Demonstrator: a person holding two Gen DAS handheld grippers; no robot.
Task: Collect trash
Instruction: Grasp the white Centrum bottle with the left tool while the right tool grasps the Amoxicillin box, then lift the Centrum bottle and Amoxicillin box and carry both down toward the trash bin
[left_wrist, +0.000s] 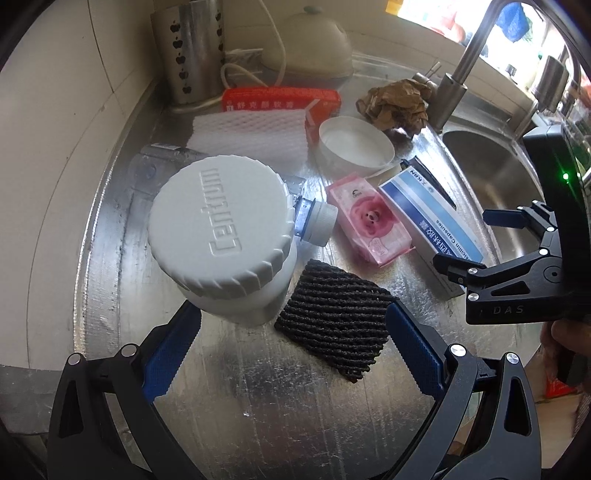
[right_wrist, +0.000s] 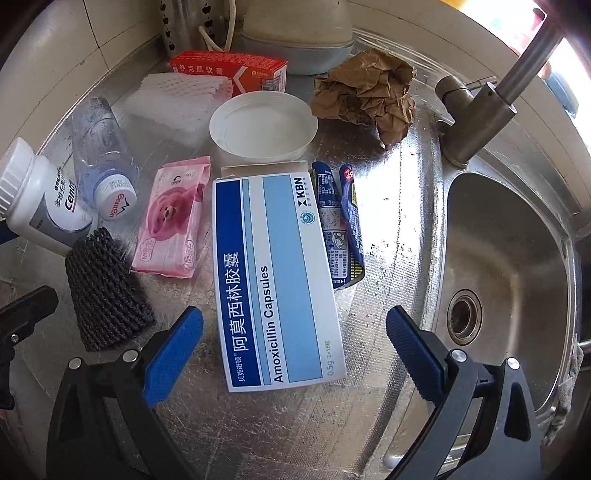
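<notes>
A: What sits on the steel tabletop (right_wrist: 258, 435)?

B: Trash, spread left of the sink basin (right_wrist: 509, 258), which holds nothing visible. The amoxicillin capsule box (right_wrist: 275, 280) lies flat at centre, a dark blue wrapper (right_wrist: 341, 225) just beside its right edge, a pink tissue pack (right_wrist: 171, 221) to its left.

A: And the containers?

B: A white paper bowl (right_wrist: 264, 125) stands upright behind the box, nothing visible inside. A clear plastic bottle (right_wrist: 105, 155) lies on its side, capped. The white Centrum bottle (left_wrist: 221, 236) is tilted at the near left, lid on, beside black foam netting (left_wrist: 332, 321).

A: The grippers?

B: The left gripper (left_wrist: 291, 347) has its jaws apart, the Centrum bottle at its left finger. The right gripper (right_wrist: 295, 350) hovers with jaws apart over the capsule box's near end. Crumpled brown paper (right_wrist: 365, 94) lies far, near the faucet (right_wrist: 476, 110).
</notes>
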